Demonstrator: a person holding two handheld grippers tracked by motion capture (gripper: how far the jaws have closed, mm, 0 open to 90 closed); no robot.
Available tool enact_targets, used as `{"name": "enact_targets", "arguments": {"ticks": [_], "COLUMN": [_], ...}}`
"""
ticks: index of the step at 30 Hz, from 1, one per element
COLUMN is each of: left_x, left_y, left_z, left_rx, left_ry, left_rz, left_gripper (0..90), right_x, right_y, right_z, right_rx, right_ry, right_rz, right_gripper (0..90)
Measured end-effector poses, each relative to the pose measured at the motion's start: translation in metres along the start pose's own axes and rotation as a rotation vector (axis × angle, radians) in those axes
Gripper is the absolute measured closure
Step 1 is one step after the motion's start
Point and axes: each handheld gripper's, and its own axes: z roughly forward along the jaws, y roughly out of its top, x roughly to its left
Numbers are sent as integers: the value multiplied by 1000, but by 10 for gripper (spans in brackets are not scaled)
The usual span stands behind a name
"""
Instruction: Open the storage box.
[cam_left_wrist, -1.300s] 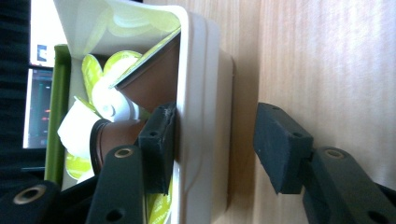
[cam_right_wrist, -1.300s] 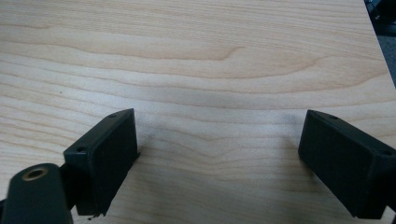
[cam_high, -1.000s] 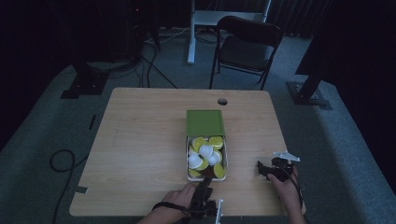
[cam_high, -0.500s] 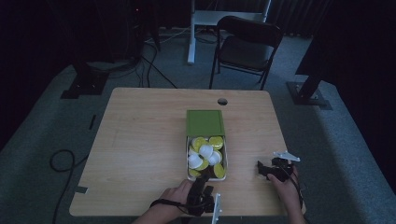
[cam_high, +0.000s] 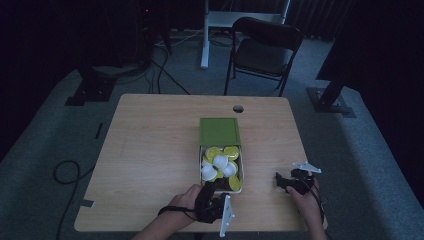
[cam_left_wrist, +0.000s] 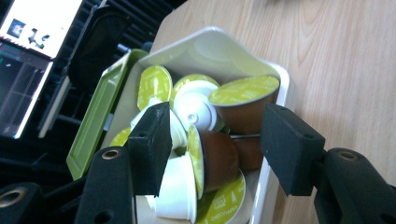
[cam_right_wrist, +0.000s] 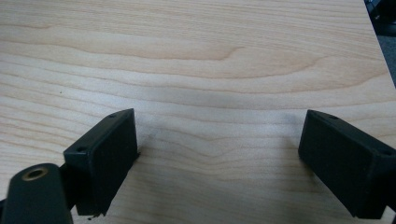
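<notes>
Beyond my tools' reach, the wooden table (cam_high: 150, 150) stretches out bare, with a small round hole (cam_high: 238, 108) near its far edge. Past that edge, farthest from me, a dark folding chair (cam_high: 264, 50) stands on grey carpet beside a white desk leg (cam_high: 205, 35). Off to my left, a black cable (cam_high: 65, 172) loops over the floor, and a lit screen (cam_left_wrist: 42, 23) glows.

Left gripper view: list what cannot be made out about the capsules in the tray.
- Capsule count: the left tool and its jaws cover the near part of the tray, and the bottom edge cuts off the lowest capsules.
- Grip: whether the pads press the brown capsule; the left jaw hides that side.
- High view: lid print on the capsules is too small and dim.
</notes>
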Motion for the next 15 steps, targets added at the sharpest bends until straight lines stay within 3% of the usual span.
{"name": "enact_targets", "arguments": {"ticks": [15], "left_x": [31], "left_y": [-4], "left_z": [-8], "left_rx": [-53], "left_ry": [-40], "left_rz": [-154], "left_gripper": [427], "right_x": [0], "right_y": [0], "right_z": [0], "right_rx": [0], "right_ry": [0], "right_rz": [0], "right_gripper": [111]}}
